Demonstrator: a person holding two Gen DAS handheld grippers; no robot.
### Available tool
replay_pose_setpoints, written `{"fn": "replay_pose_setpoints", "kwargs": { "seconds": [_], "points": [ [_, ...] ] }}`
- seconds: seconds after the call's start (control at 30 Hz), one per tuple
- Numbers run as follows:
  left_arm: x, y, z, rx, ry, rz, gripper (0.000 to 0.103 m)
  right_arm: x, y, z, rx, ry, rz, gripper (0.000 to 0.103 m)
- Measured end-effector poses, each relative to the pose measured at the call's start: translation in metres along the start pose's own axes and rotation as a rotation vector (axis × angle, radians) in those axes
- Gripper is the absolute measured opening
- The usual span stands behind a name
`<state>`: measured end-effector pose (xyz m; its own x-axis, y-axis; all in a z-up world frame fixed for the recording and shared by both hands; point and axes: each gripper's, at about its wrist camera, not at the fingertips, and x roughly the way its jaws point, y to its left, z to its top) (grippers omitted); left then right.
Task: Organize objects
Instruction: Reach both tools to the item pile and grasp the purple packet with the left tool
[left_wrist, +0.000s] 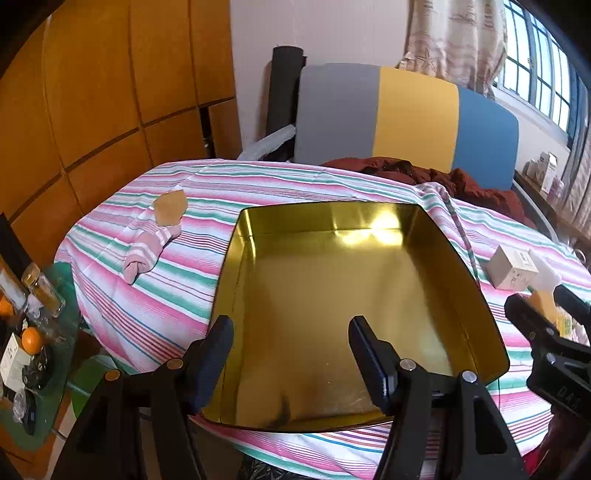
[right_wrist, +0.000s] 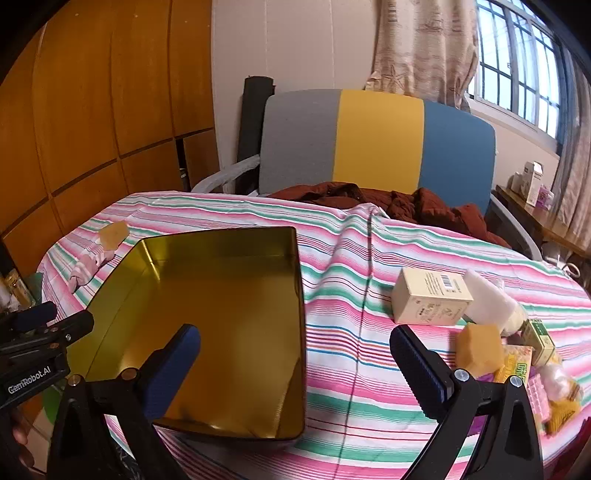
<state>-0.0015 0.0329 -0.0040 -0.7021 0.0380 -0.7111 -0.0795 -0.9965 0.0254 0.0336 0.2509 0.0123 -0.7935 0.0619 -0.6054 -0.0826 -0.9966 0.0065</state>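
Observation:
An empty gold tin (left_wrist: 332, 295) lies open on the striped cloth; it also shows in the right wrist view (right_wrist: 221, 321). My left gripper (left_wrist: 291, 350) is open and empty above the tin's near edge. My right gripper (right_wrist: 295, 358) is open and empty over the tin's right rim. To the right lie a cream box (right_wrist: 430, 301), a white bottle (right_wrist: 491, 299), a yellow sponge block (right_wrist: 478, 349) and several small packets (right_wrist: 539, 373). To the tin's left lie a rolled pink striped sock (left_wrist: 147, 251) and a tan block (left_wrist: 170, 207).
The striped cloth (right_wrist: 369, 369) covers a round table. A grey, yellow and blue chair (right_wrist: 376, 140) with a dark red garment (right_wrist: 406, 206) stands behind. A low glass table with a jar and oranges (left_wrist: 31, 338) sits at the left. Wooden cabinets (left_wrist: 92, 92) are at the left.

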Motion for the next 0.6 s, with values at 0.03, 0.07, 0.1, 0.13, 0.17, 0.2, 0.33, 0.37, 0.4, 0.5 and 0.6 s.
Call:
{"fn": "replay_pose_setpoints", "kwargs": {
  "seconds": [0.03, 0.07, 0.1, 0.13, 0.17, 0.2, 0.33, 0.37, 0.4, 0.5, 0.6],
  "points": [
    [0.0, -0.002, 0.0, 0.007, 0.003, -0.006, 0.066, -0.001, -0.003, 0.0, 0.007, 0.0, -0.002, 0.103],
    [0.0, -0.004, 0.001, 0.016, 0.005, -0.013, 0.066, -0.002, -0.006, -0.001, 0.013, -0.001, -0.005, 0.103],
    [0.0, -0.007, 0.001, 0.028, 0.006, -0.025, 0.066, -0.003, -0.009, -0.001, 0.016, -0.001, -0.009, 0.103],
    [-0.001, -0.011, 0.001, 0.042, 0.006, -0.037, 0.066, -0.004, -0.012, -0.002, 0.022, -0.002, -0.015, 0.103],
    [-0.001, -0.014, 0.001, 0.056, 0.007, -0.049, 0.066, -0.005, -0.017, -0.003, 0.031, -0.004, -0.021, 0.103],
    [-0.001, -0.017, 0.002, 0.067, 0.009, -0.067, 0.066, -0.007, -0.021, -0.004, 0.04, -0.005, -0.025, 0.103],
    [-0.005, -0.027, 0.002, 0.065, 0.015, -0.305, 0.068, -0.011, -0.045, -0.008, 0.088, 0.001, -0.062, 0.103],
    [-0.007, -0.029, 0.003, 0.059, 0.021, -0.381, 0.07, -0.012, -0.052, -0.008, 0.099, 0.004, -0.074, 0.103],
    [-0.008, -0.033, 0.005, 0.063, 0.032, -0.416, 0.076, -0.014, -0.06, -0.009, 0.111, 0.005, -0.088, 0.103],
    [-0.015, -0.046, 0.01, 0.092, 0.026, -0.476, 0.078, -0.021, -0.086, -0.009, 0.158, 0.001, -0.128, 0.103],
    [-0.022, -0.068, 0.014, 0.141, 0.014, -0.508, 0.078, -0.033, -0.115, -0.007, 0.206, -0.01, -0.171, 0.103]
  ]
}}
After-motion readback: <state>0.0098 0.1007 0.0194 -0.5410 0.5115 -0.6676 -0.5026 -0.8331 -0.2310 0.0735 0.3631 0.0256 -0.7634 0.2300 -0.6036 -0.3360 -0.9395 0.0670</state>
